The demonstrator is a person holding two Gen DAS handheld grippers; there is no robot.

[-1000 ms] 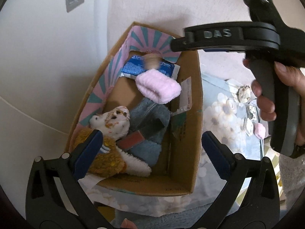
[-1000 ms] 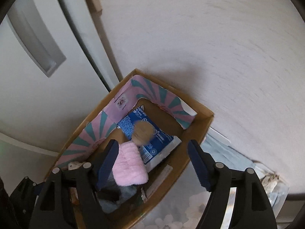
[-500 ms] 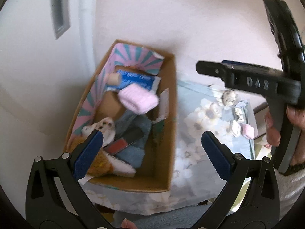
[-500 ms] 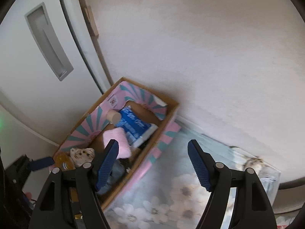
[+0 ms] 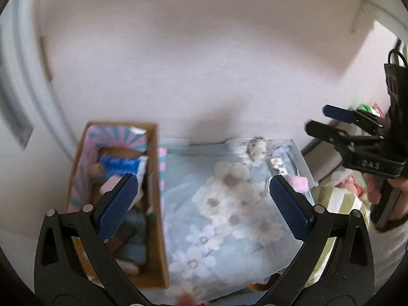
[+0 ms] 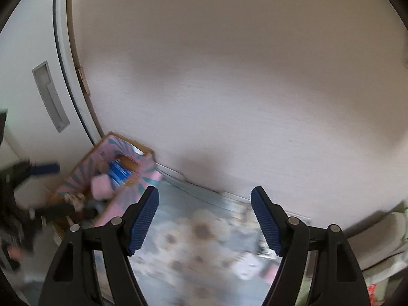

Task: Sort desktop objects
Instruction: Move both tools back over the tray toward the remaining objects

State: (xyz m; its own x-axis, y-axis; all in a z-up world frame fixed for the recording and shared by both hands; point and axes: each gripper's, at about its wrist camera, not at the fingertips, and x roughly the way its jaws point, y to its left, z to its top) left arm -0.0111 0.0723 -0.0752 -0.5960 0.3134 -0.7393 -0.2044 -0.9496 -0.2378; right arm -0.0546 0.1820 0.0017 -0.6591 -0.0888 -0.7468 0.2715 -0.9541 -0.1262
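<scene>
A cardboard box [image 5: 156, 178] with a pink and teal lining stands at the left of the table; it holds a blue packet [image 5: 119, 165], a pink fluffy item [image 5: 108, 186] and blue-grey cloth. It also shows in the right wrist view [image 6: 146, 176]. On the flowered cloth [image 5: 229, 216] at the far right lie a small plush [image 5: 257, 148], a small packet [image 5: 276, 164] and a pink item [image 5: 299, 183]. My left gripper [image 5: 204, 206] is open and empty, above the table. My right gripper [image 6: 205, 220] is open and empty, seen at the right in the left wrist view [image 5: 357, 132].
A pale wall [image 5: 204, 63] runs behind the table. A white door with a recessed handle [image 6: 51, 97] stands at the left. A striped green and white cloth [image 5: 339, 204] and a grey surface [image 6: 382, 232] lie to the right of the table.
Both grippers have pulled back and swung right, away from the box. The box now sits at the left of both views and the flowered cloth fills the middle. Both stayed open.
</scene>
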